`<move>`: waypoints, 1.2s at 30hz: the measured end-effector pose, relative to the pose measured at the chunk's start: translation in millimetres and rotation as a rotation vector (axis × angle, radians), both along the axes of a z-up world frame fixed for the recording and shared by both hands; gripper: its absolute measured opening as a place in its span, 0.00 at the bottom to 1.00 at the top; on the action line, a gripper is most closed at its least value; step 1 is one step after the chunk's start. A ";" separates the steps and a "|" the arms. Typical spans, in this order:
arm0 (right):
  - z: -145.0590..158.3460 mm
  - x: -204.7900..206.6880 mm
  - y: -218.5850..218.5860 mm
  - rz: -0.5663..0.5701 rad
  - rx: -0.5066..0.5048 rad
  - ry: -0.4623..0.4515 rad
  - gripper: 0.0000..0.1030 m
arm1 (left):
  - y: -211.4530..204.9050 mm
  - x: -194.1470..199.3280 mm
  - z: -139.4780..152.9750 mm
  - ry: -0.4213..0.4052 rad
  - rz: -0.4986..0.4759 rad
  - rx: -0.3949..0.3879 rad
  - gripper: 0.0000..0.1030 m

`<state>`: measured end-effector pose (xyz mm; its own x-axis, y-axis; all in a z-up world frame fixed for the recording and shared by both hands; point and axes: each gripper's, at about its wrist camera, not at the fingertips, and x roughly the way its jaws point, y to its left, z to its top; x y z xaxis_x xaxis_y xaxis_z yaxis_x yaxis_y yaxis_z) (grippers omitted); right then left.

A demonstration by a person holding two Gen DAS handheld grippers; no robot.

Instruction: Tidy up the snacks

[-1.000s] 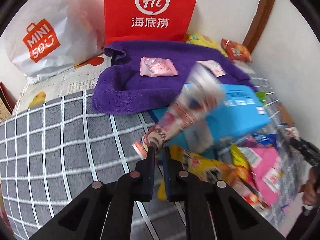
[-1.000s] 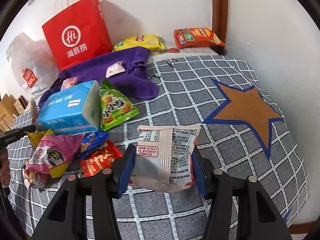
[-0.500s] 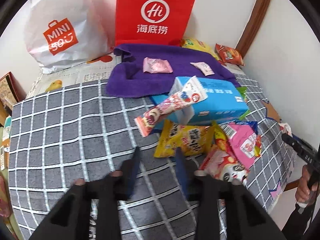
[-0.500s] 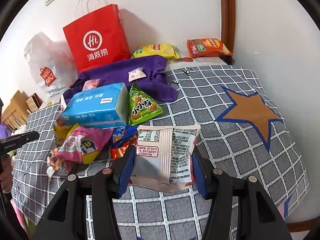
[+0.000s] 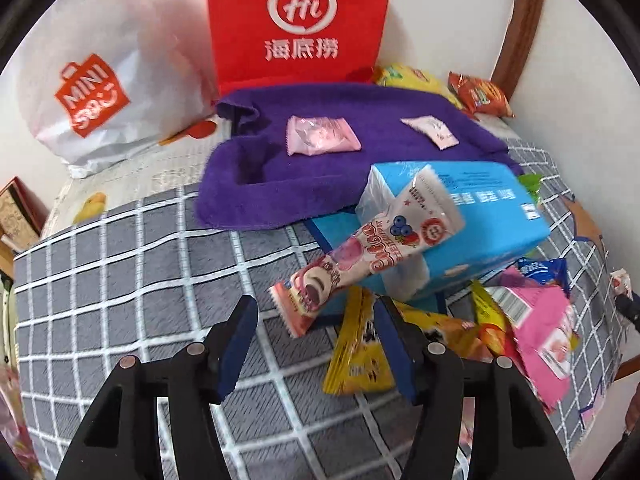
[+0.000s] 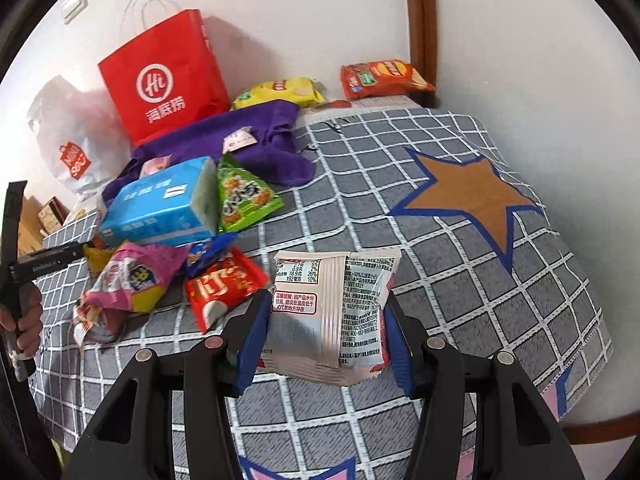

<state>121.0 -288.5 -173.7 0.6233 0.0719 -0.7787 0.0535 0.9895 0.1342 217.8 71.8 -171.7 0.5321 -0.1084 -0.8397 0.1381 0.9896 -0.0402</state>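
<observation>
A grey checked cloth (image 6: 400, 208) covers the table, with a purple towel (image 5: 320, 168) at its far side and a blue tissue pack (image 5: 480, 216) nearer. The long pink snack stick (image 5: 368, 252) leans on that pack, just beyond the left gripper (image 5: 312, 320), whose jaws have just been opening and hold nothing. The right gripper (image 6: 324, 340) is clamped on a white snack packet (image 6: 332, 312).
</observation>
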 end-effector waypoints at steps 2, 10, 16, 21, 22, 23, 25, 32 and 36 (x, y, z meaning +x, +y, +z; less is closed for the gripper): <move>-3.2 5.5 -1.7 -0.009 0.002 0.009 0.52 | -3.9 6.4 -5.3 -0.007 -0.003 0.028 0.56; -10.8 22.2 9.6 0.013 -0.003 0.028 0.52 | -8.6 24.5 -16.8 -0.045 -0.004 0.004 0.33; -8.2 23.0 21.8 0.043 -0.001 0.023 0.52 | 0.1 13.0 -8.2 -0.054 0.004 -0.034 0.20; -1.6 17.6 34.4 0.074 0.016 0.011 0.52 | 14.5 -9.5 11.4 -0.063 0.045 -0.080 0.20; -0.2 16.7 36.7 0.079 0.019 0.008 0.52 | 17.1 -15.7 15.3 -0.061 0.051 -0.098 0.20; 2.0 15.0 40.0 0.087 0.022 0.002 0.52 | 18.7 -21.8 18.5 -0.052 0.049 -0.119 0.20; 6.0 11.6 47.7 0.096 0.015 -0.006 0.52 | 20.1 -31.6 23.5 -0.036 0.045 -0.155 0.20; 19.4 4.3 65.5 0.127 0.029 -0.033 0.52 | 9.3 -69.0 41.1 -0.039 0.039 -0.206 0.20; 31.2 3.7 74.1 0.135 0.005 -0.044 0.52 | -3.1 -77.1 49.8 -0.035 0.021 -0.230 0.20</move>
